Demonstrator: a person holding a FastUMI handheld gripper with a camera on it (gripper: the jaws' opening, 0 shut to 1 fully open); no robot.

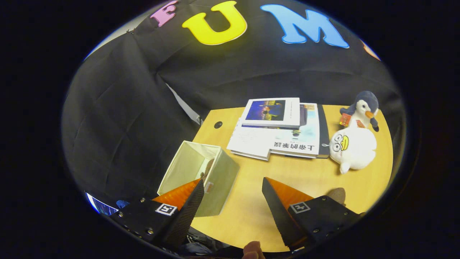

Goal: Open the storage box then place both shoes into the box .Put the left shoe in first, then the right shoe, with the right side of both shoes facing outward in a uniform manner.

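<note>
The gripper is released, its two fingers spread wide apart with bare table between the tips; nothing is held. The storage box, a pale fabric cube with its top open, stands at the lower left of the frame near the table's left edge. The left finger's tip overlaps its near right corner, though whether they touch cannot be told. The box is about as wide as it is deep, with one corner turned toward the fingers and its opening facing upward. Inside, against the right wall, a bit of a brownish shoe shows; which way it points cannot be told. Behind the right finger, at the lower right, a second brownish rounded shape peeks out. Beyond the fingers, at centre frame, lies a stack of books, with a white duck plush to their right and a penguin plush just behind it.
</note>
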